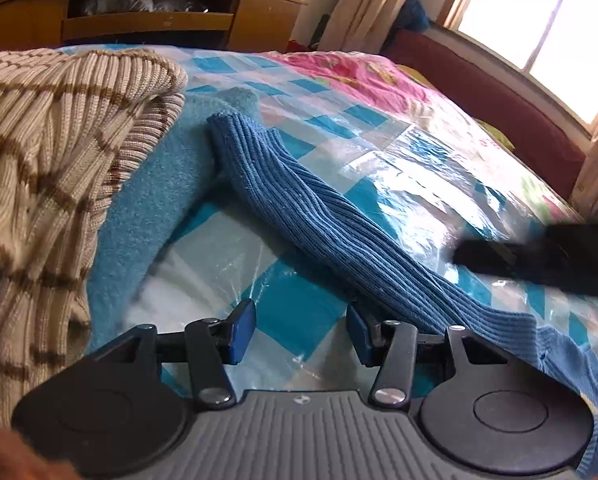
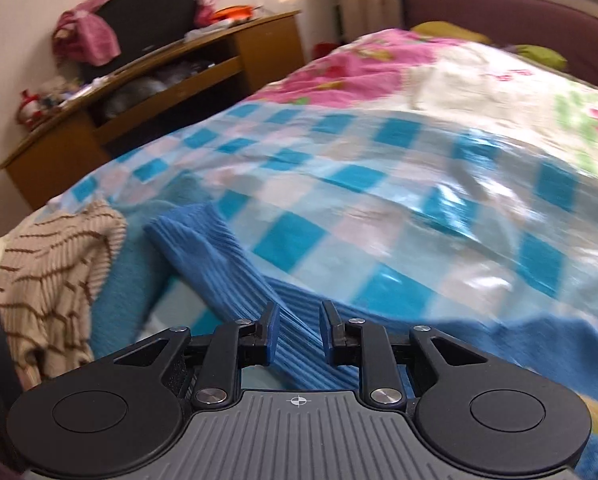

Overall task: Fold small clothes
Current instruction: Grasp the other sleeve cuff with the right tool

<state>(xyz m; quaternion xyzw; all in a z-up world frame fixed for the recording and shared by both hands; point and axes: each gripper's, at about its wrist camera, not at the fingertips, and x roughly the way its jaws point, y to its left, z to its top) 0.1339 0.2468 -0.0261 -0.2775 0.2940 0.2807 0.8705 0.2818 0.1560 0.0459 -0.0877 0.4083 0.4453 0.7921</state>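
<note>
A blue ribbed sweater lies on the bed, its sleeve (image 1: pixel 323 208) stretched diagonally across the checked plastic cover. My left gripper (image 1: pixel 301 332) is open and empty, low over the cover, with its right finger beside the sleeve near the shoulder. My right gripper (image 2: pixel 299 334) is open, its jaws on either side of the sleeve (image 2: pixel 235 276) just above it, not closed on it. The right gripper shows as a dark blur in the left wrist view (image 1: pixel 539 254). The sweater body (image 2: pixel 519 344) spreads to the right.
A beige sweater with brown stripes (image 1: pixel 55 148) lies on a teal fleece garment (image 1: pixel 155 196) at the left. The bed (image 2: pixel 379 184) carries a blue-checked plastic cover and a pink floral quilt (image 1: pixel 359 76). A wooden desk (image 2: pixel 147 92) stands behind; a maroon headboard (image 1: pixel 499 108) under the window.
</note>
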